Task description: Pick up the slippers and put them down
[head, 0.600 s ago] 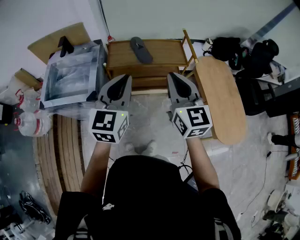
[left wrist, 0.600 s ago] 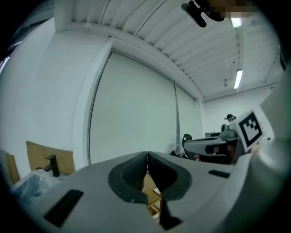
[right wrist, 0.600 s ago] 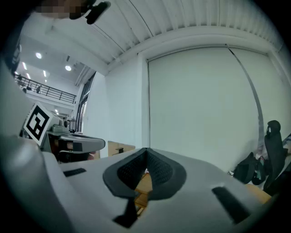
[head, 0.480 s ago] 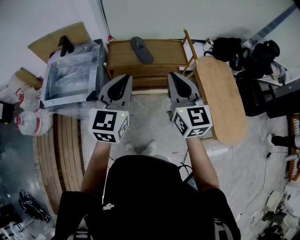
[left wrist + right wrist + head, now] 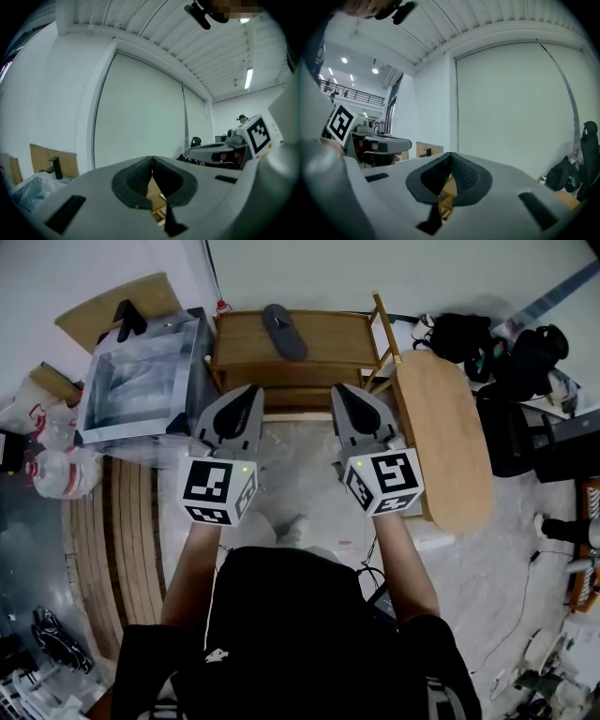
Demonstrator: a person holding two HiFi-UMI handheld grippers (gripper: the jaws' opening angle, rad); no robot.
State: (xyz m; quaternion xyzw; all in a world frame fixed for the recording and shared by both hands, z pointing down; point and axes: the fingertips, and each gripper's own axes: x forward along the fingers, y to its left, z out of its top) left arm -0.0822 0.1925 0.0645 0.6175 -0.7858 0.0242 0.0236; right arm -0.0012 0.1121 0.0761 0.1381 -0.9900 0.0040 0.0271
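Pale stone-patterned flooring (image 5: 300, 465) was seen from above in the middle of the head view, and a low wooden rack (image 5: 328, 343) was set against the white wall (image 5: 375, 268) at the upper middle of the frame. One dark grey slipper (image 5: 283, 332) was laid at a slant on the rack's top, a little left of its middle, and was touched by neither tool. The left gripper (image 5: 253, 392) and the right gripper (image 5: 338, 391) were held side by side and level below the rack, well apart from the slipper, with their tips pointed toward the rack's front edge. The left gripper's jaws were seen in its own view pressed together at the tips, with nothing gripped between them; only a sliver of the wooden rack was shown through the gap beneath the pads. The right gripper's jaws were likewise closed tip to tip and empty, with the same wood glimpsed below them. A clear plastic box (image 5: 141, 395) was placed at the upper left of the frame, just beside the rack. An oval wooden tabletop (image 5: 445, 446) was placed at the right, near the right gripper, and black bags (image 5: 492, 343) were heaped in the upper right corner.
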